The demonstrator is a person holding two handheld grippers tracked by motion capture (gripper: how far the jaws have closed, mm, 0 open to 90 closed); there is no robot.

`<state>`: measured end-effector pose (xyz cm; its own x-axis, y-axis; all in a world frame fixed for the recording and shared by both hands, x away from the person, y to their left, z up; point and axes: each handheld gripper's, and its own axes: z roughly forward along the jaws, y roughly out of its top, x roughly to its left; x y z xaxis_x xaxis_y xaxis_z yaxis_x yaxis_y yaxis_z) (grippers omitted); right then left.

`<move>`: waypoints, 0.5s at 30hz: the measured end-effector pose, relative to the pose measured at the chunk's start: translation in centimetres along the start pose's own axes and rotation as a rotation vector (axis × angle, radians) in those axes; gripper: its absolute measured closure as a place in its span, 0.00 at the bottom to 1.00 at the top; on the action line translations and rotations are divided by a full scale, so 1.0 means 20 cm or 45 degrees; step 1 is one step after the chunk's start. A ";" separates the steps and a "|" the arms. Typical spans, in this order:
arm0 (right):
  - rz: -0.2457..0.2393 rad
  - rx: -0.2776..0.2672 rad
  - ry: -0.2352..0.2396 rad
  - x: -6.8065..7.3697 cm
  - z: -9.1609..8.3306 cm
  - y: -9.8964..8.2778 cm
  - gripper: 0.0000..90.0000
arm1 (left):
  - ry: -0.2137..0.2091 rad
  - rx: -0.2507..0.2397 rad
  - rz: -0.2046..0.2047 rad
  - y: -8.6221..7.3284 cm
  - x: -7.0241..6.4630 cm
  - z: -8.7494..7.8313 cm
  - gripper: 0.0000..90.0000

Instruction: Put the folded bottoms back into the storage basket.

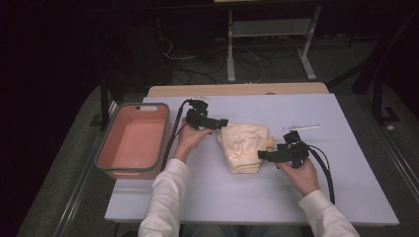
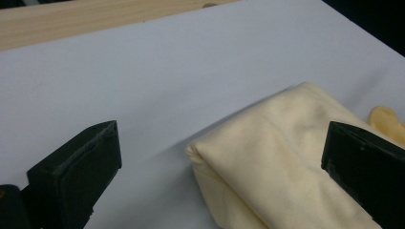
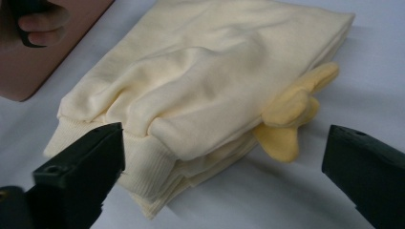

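A folded cream garment (image 1: 243, 146) lies in the middle of the white sheet, with a deeper yellow piece (image 1: 270, 143) poking out at its right side. My left gripper (image 1: 223, 122) stands open at the garment's upper left corner; in the left gripper view its jaws straddle that corner of the garment (image 2: 267, 167). My right gripper (image 1: 262, 155) is open at the garment's right edge. In the right gripper view the ribbed hem of the garment (image 3: 191, 95) and the yellow piece (image 3: 291, 112) lie just beyond the open jaws, untouched.
A salmon-pink bin (image 1: 133, 140) with a grey rim sits at the left, overhanging the sheet's edge. A thin pale strip (image 1: 301, 127) lies at the back right of the sheet (image 1: 257, 192). A wooden table edge (image 1: 237, 90) runs behind.
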<state>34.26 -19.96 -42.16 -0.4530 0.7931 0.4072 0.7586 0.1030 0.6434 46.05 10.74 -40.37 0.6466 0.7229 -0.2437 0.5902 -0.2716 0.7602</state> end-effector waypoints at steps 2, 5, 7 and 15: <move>0.038 -0.016 0.002 -0.01 0.00 -0.01 0.06 | -0.006 0.008 -0.009 -0.01 0.01 0.02 0.00; 0.068 -0.024 0.005 -0.02 0.00 -0.01 0.09 | -0.014 0.029 -0.032 -0.04 0.03 0.05 0.00; 0.084 -0.027 -0.009 -0.02 0.01 -0.01 0.10 | -0.015 0.045 -0.035 -0.05 0.03 0.06 0.00; 0.121 -0.020 -0.039 0.00 0.03 -0.03 0.20 | -0.020 0.076 -0.089 -0.07 0.07 0.09 0.01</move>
<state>34.10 -19.67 -42.88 -0.3646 0.8169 0.4470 0.7901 0.0173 0.6128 46.94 10.94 -42.77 0.6099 0.7315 -0.3049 0.6616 -0.2582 0.7040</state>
